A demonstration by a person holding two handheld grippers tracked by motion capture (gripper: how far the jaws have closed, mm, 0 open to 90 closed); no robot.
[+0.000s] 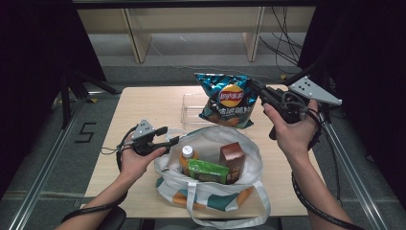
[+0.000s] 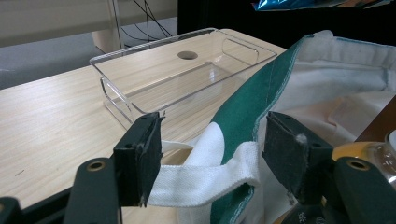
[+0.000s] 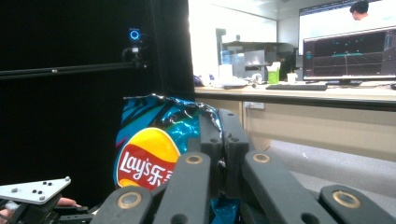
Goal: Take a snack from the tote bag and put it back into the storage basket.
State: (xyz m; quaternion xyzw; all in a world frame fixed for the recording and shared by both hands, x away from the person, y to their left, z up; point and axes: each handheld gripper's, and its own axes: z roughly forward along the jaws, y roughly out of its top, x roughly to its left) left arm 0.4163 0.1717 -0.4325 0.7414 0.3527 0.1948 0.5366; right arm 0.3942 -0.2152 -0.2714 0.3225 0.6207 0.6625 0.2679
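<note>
From up high, my right gripper (image 1: 261, 94) has the Lay's chip bag (image 1: 226, 99) pinched by its edge, hanging above the table (image 1: 143, 103) behind the tote bag (image 1: 210, 184). In the left gripper view, my left gripper (image 2: 210, 154) has its jaws apart around the tote's white strap (image 2: 201, 179), beside a clear plastic tray (image 2: 154, 79). The right gripper view has the jaws clamped together on the chip bag's crinkled edge.

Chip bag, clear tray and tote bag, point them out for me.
Chip bag (image 1: 229, 97), high view, on its logo.
Clear tray (image 2: 140, 56), left gripper view, on its near rim.
Tote bag (image 1: 218, 195), high view, on its front panel.
</note>
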